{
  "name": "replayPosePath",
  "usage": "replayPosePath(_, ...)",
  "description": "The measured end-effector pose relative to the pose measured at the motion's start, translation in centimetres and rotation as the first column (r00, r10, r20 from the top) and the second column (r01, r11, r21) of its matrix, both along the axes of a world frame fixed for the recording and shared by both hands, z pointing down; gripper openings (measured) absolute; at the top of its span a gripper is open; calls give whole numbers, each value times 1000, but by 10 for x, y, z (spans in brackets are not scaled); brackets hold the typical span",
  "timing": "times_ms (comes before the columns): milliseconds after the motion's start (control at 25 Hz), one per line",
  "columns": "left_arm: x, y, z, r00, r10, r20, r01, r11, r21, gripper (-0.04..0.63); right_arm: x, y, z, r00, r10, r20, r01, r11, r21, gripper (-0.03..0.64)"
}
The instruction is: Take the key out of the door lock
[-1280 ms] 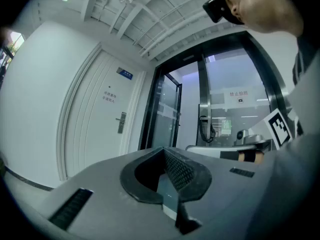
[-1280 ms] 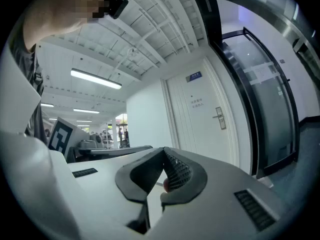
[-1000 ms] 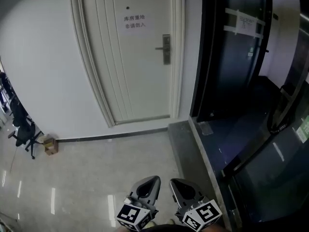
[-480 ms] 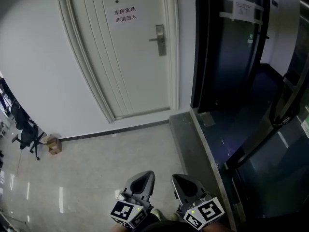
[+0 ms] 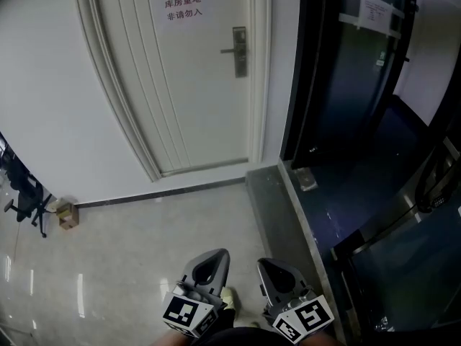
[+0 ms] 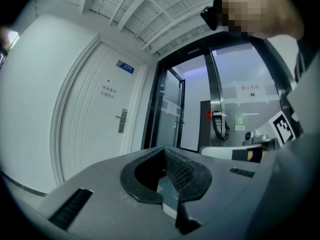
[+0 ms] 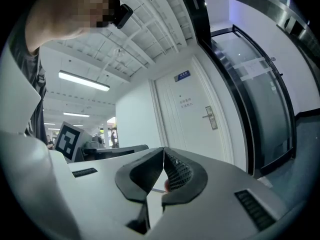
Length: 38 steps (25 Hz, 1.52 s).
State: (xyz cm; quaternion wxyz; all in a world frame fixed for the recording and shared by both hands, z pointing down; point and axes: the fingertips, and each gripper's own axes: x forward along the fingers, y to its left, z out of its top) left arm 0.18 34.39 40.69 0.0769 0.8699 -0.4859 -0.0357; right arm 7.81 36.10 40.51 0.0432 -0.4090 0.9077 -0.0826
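Both grippers closed and empty, the door lock far off at 12 o'clock.

The left gripper [image 5: 211, 264] and right gripper [image 5: 276, 275] hang side by side at 6 o'clock, jaws pressed together on nothing. The lock [image 5: 240, 51] sits on the white door [image 5: 194, 99], well apart from both; the key there is too small to make out. A key should be light, stiff and thin, slick on its flats: pinch it across the flat head and draw it straight out along the keyhole.
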Motion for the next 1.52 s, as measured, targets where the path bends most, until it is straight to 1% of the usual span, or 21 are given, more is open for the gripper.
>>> replayPosePath(240,-37,-83,-12,999,-4,48,0,997,71,3,-37,-83,-13,999,40,-22,-39,999,31,14)
replayPosePath(440,-61,-138,-20,999,21,30,-23,997,73,3,-60,-138,-20,997,70,-23,-69,997,29,14)
replayPosePath(600,-68,-169,-19,999,41,14,-42,997,60,3,-72,-170,-21,997,70,-30,-69,997,20,14)
replayPosePath(880,-73,-223,-13,999,36,10,-37,999,40,4,-79,-228,-16,999,49,-20,-49,999,12,14)
replayPosePath(1160,-69,-299,-10,1000,3,27,-4,999,38,3,-78,-312,-13,1000,4,-1,-4,1000,15,14)
replayPosePath(1520,-36,-425,-24,999,-47,14,46,998,39,4,-39,-444,-28,999,-36,-1,36,999,17,14)
